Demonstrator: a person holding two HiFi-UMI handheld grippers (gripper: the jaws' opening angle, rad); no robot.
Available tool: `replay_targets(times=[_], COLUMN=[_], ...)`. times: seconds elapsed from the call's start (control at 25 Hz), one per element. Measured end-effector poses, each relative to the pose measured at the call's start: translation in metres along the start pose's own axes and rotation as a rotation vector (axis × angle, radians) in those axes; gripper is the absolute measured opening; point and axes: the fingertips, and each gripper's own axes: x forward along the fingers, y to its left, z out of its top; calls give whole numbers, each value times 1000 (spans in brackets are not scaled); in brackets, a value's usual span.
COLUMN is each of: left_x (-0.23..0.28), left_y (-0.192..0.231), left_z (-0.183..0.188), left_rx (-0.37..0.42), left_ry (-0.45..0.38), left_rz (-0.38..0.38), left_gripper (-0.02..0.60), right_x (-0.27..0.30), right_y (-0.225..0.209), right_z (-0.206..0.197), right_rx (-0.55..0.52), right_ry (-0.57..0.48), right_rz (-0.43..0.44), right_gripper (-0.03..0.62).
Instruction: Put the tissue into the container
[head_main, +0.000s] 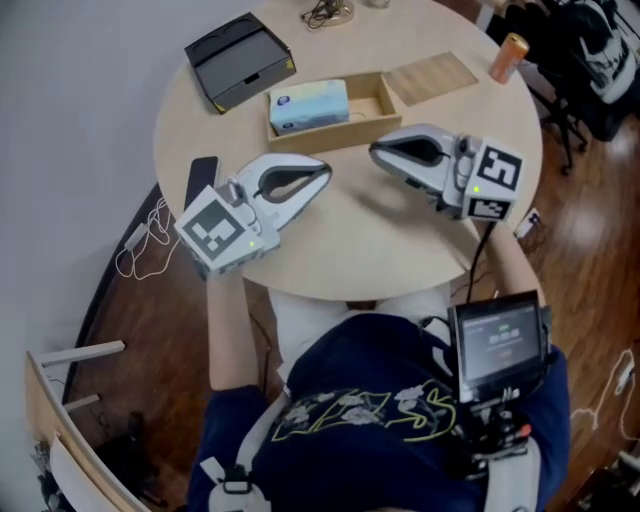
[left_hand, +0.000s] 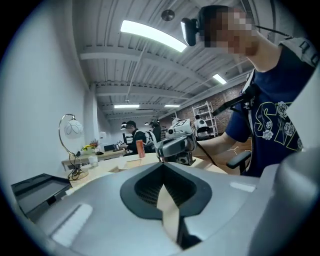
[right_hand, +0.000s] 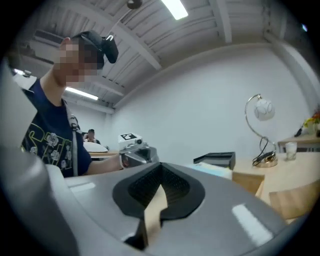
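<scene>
Both claws hover empty over the round table (head_main: 350, 245): the left gripper (head_main: 325, 172) and the right gripper (head_main: 374, 150) each have jaws pressed fully together on nothing. Just beyond them, the wooden container (head_main: 372, 102) holds the tissue pack (head_main: 307, 105) in its left half; the right half is bare. Risk: a closed tip lowered carelessly could shove the light container, or reach too far and topple the orange can (head_main: 508, 57) farther back.

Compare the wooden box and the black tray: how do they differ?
The wooden box is pale and holds a tissue pack; the black tray is dark and looks empty. The wooden box lies near the middle; the black tray sits at the table's far left edge. Both are rectangular and open-topped.
</scene>
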Motion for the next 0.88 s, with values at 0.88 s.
replay_targets(times=[0.88], left_x=[26], left_y=[-33], left_z=[-57], left_rx=[-287], left_ry=[-40], left_rz=[21], left_gripper=[3], right_x=[3], right_y=[25], right_z=[-78], right_rx=[27], right_ry=[136], right_rz=[-27], right_gripper=[0])
